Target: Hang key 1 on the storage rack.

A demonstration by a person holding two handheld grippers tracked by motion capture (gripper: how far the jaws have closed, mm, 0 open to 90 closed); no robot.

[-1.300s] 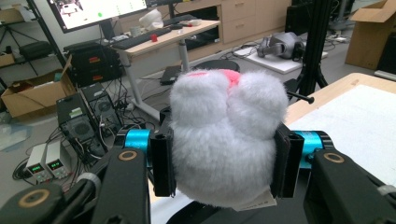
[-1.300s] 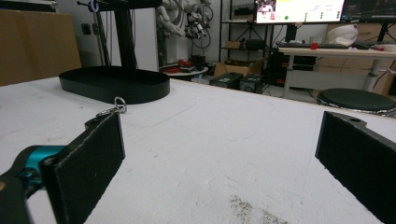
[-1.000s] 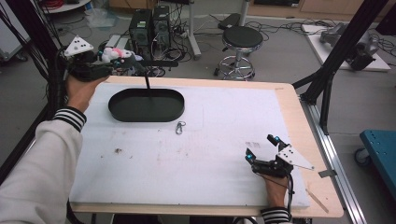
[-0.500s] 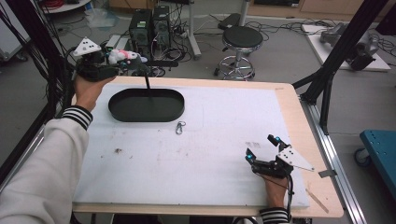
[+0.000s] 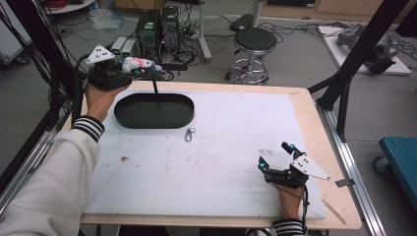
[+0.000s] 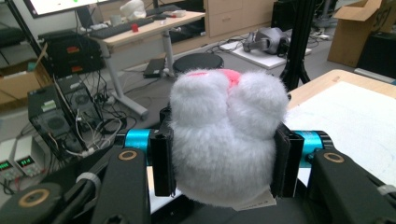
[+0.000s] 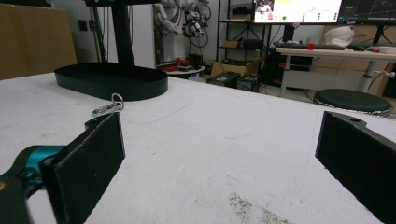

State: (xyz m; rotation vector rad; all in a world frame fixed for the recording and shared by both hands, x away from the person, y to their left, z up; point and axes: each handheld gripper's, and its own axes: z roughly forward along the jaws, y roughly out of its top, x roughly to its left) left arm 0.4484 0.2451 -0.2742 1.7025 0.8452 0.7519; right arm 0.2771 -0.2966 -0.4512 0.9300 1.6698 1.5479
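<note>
No readable brand or label on the task things; a paper tag peeks out under the plush toy (image 6: 227, 140) but its print is too small to read, and the monitor text in the right gripper view is too blurred. Left gripper (image 5: 129, 69) is held up off the table, past its far left corner, jaws pinching the white plush toy w/ pink patch from both sides; in the left gripper view the toy bulges above and between the two pads. Right gripper (image 5: 275, 158) rests on the white mat (image 5: 221, 147) near the table's near right corner, jaws spread wide w/ nothing between them. Black oval tray (image 5: 154, 111) sits on the mat near the far left corner, a thin black post (image 5: 155, 87) rising at its far rim. A small metal carabiner clip (image 5: 189, 134) lies on the mat just beside the tray's near right end, not touching it as far as I can tell. Dark smudge on the mat (image 5: 124, 159) toward the left edge. Beyond the table's far edge: PC towers (image 5: 158, 27), cables on the floor, a black round stool (image 5: 253, 40). Black frame legs (image 5: 344, 73) stand by the far right corner. Nothing lies between the held toy and the tray.
</note>
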